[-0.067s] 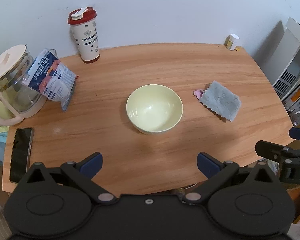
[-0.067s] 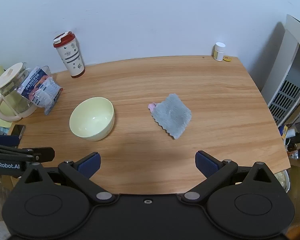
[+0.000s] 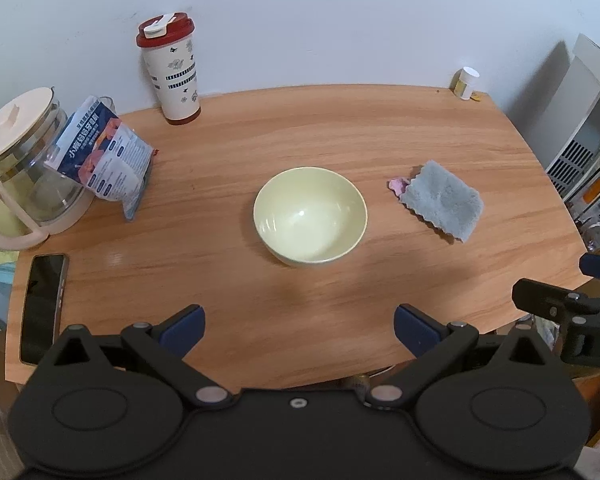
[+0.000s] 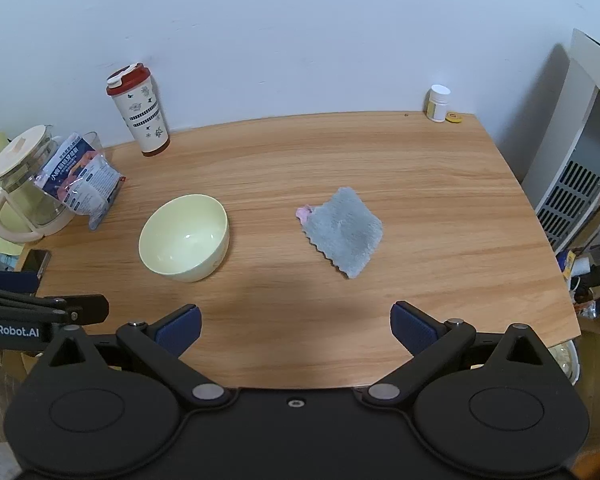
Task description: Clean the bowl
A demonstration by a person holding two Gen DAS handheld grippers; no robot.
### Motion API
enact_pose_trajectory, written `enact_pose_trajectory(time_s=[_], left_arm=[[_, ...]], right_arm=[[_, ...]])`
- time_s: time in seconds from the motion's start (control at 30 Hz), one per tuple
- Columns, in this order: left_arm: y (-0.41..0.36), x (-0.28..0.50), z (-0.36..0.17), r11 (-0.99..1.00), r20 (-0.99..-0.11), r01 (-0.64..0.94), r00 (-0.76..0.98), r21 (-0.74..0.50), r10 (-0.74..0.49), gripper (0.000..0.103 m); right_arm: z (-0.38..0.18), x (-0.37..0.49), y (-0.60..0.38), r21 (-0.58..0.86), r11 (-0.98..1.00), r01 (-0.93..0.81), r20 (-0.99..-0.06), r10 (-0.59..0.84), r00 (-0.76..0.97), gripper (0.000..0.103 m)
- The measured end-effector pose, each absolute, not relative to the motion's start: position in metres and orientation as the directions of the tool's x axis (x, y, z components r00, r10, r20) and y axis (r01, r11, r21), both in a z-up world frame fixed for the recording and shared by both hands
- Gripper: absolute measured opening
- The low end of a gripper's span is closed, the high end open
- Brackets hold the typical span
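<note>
Both claws hang released over the near edge of the table [image 3: 340,128], nothing between their fingers. Ahead of the left claw [image 3: 299,326] sits the bowl [image 3: 310,216], upright and well clear of its tips. Ahead of the right claw [image 4: 296,326] lies the grey cloth [image 4: 343,232], flat, with the bowl off to its left.

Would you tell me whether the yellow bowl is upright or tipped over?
Upright: the bowl stands on its base on the table, its empty inside facing up.
</note>
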State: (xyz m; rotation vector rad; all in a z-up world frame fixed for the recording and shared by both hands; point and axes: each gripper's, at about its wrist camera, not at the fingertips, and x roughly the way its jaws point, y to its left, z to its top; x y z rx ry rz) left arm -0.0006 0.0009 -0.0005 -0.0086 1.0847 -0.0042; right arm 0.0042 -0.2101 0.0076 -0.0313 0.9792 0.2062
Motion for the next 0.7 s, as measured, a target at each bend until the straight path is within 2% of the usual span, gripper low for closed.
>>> enact_pose_trajectory(time_s=[0.7], left_arm=[[0.012, 0.002, -0.003, 1.000, -0.893, -0.010, 0.450, -0.012, -0.006, 0.103]], right_arm=[[0.010, 0.003, -0.202, 0.036, 0.980, -0.194, -0.818, 0.141, 0.558, 0.102]])
